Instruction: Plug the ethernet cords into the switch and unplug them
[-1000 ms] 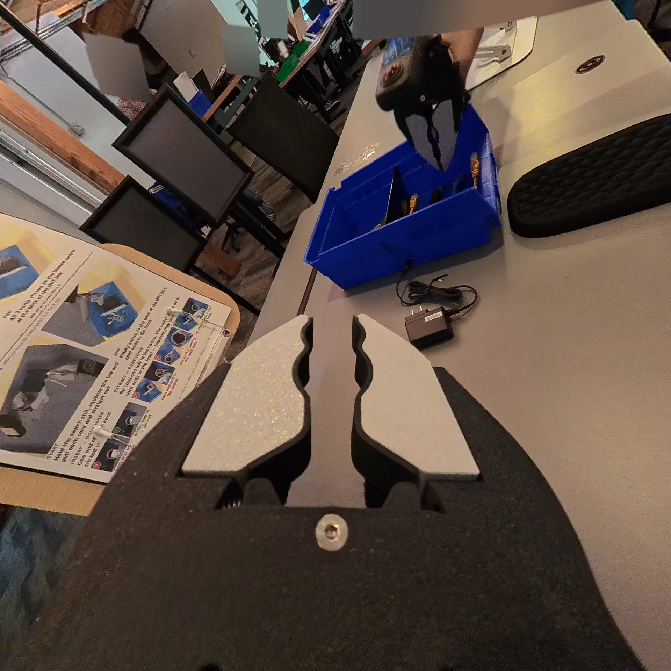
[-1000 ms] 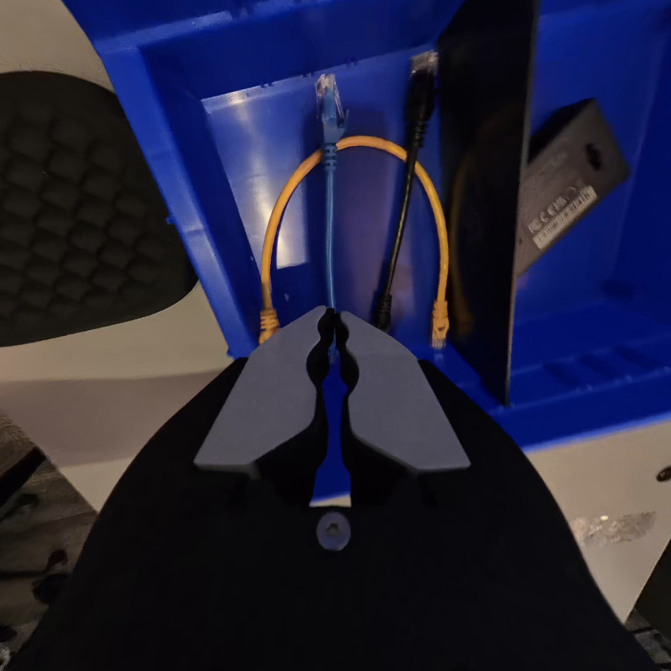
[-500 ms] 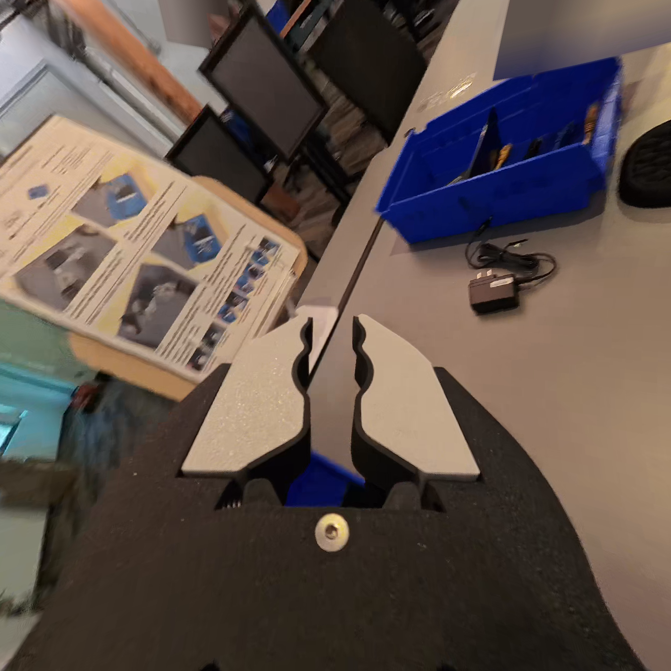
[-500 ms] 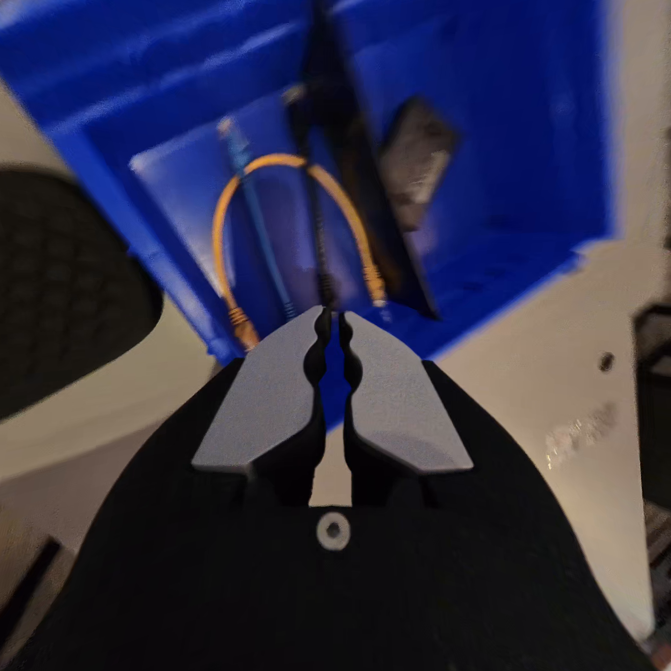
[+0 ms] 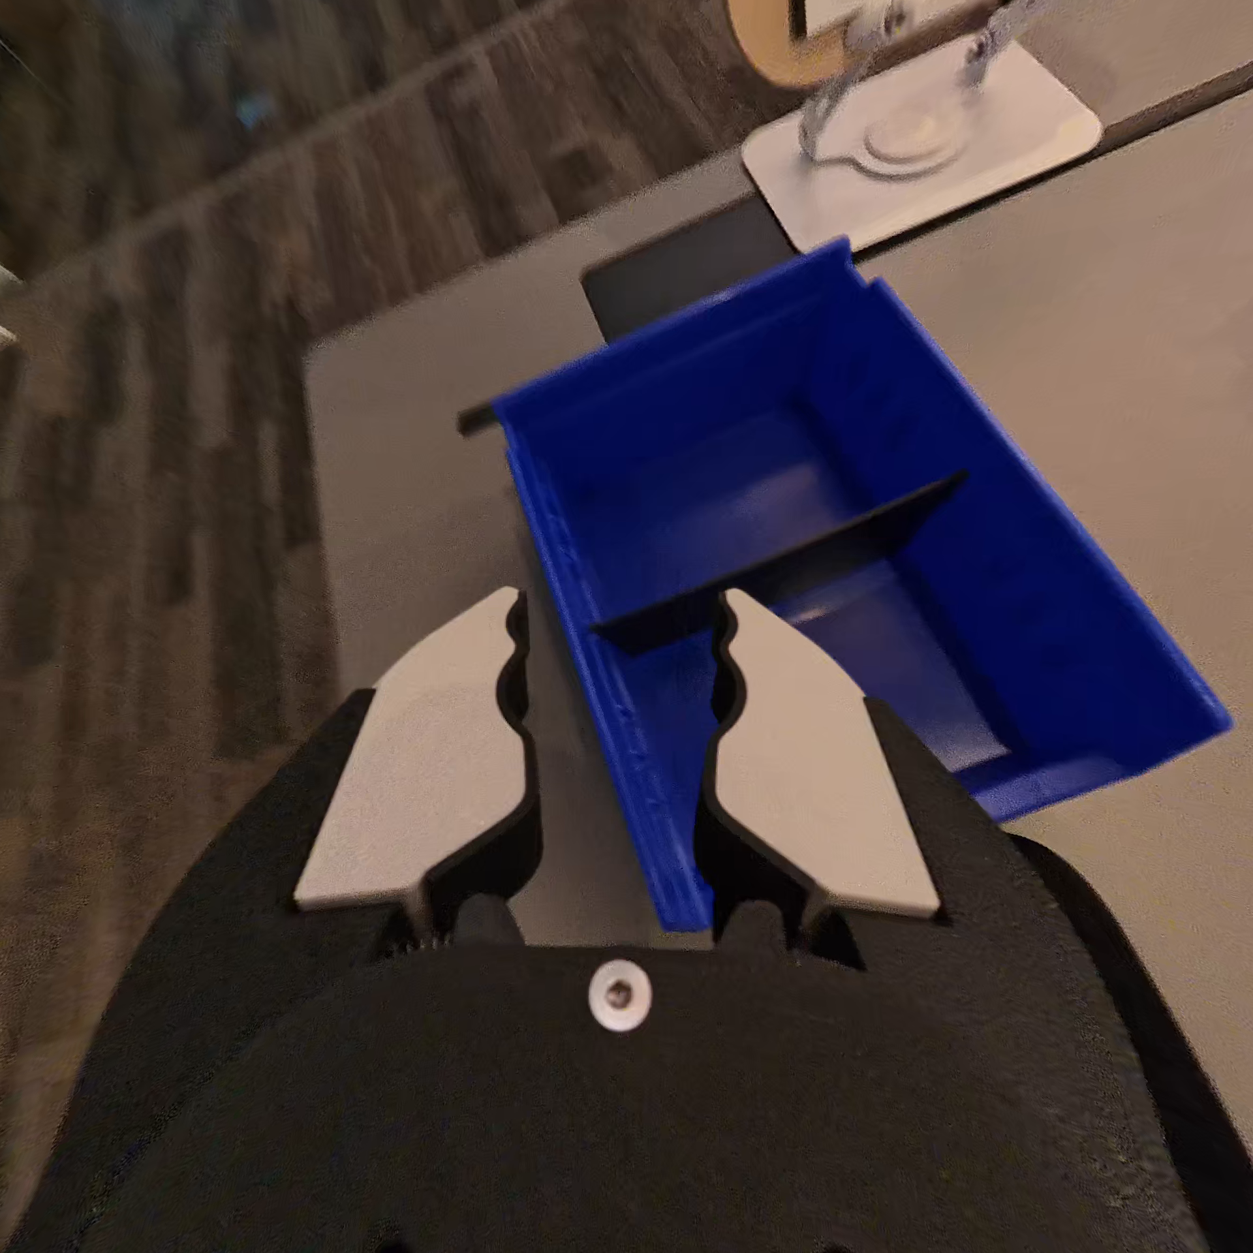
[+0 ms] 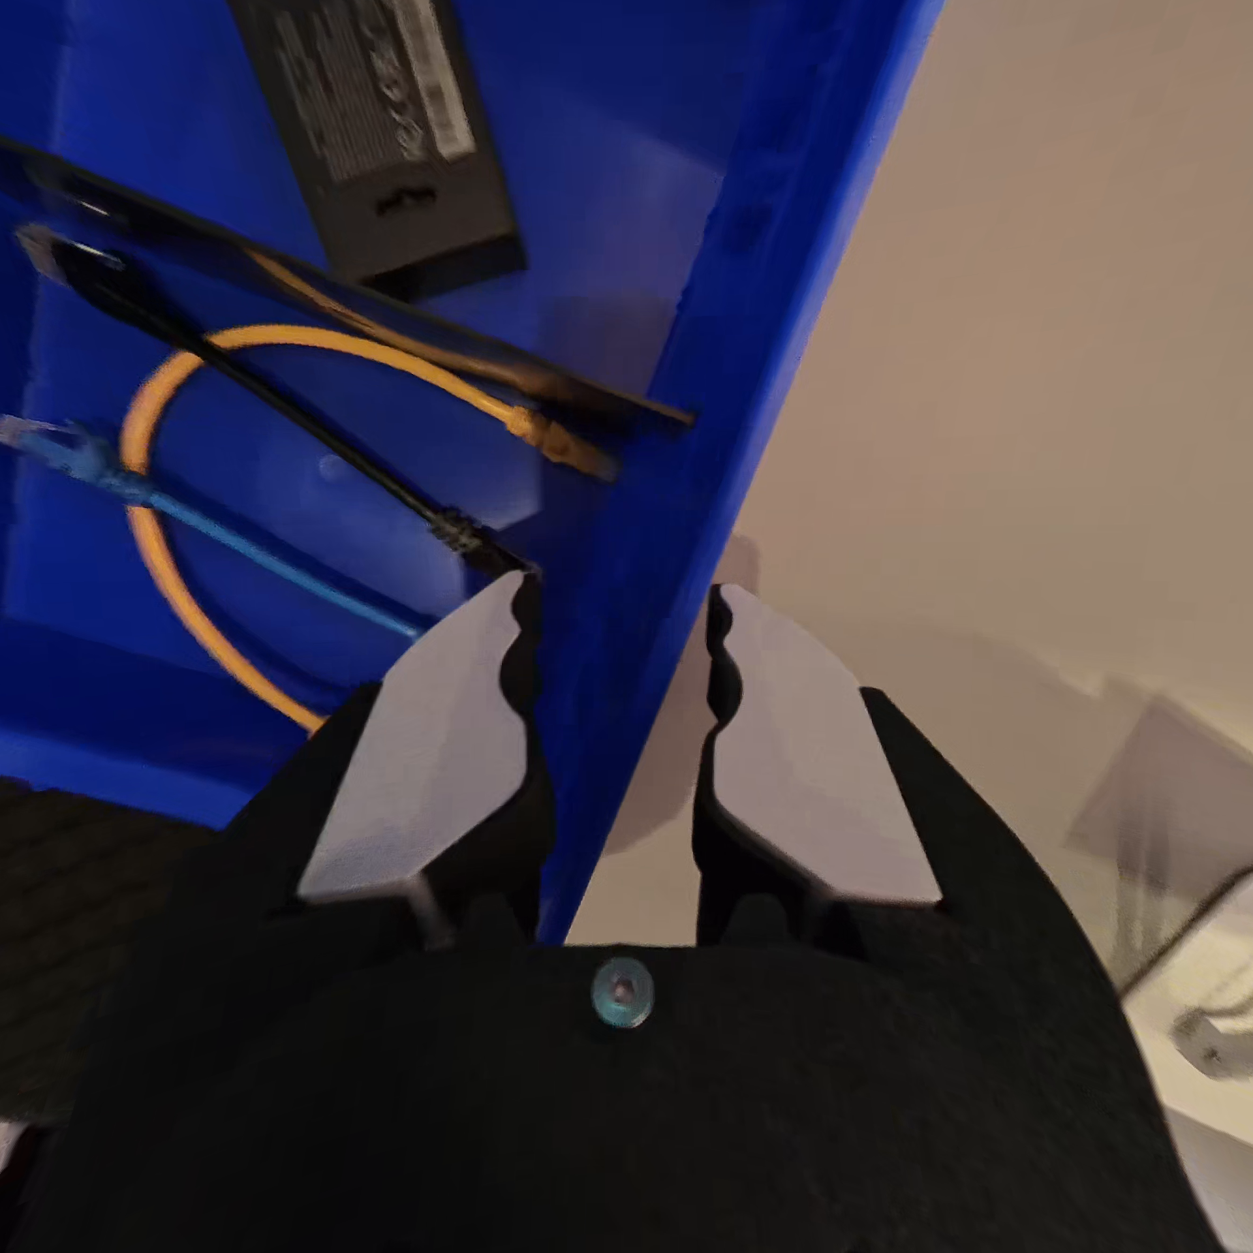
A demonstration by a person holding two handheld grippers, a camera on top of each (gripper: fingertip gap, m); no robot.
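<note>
Ethernet cords, orange (image 6: 163,542), blue (image 6: 271,549) and black (image 6: 325,441): loose in blue bin (image 6: 739,380), divider's near side; switch (image 6: 386,135) beyond. Right gripper (image 6: 620,590) and left gripper (image 5: 620,597): wide open, holding nothing, each straddling a bin wall untouched. Second bin (image 5: 1058,542) at tabletop (image 5: 1085,325) edge.

- Switch (image 6: 393,129): flat black box with a pale label, lying in the blue bin's compartment at the upper left of the right wrist view, beyond the black divider.
- Orange cord (image 6: 146,515): curved in a loop at left centre, one plug end by the divider.
- Black cord (image 6: 298,420): straight diagonal across the loop.
- Blue cord (image 6: 224,535): straight, beneath it, plug at the left edge.
</note>
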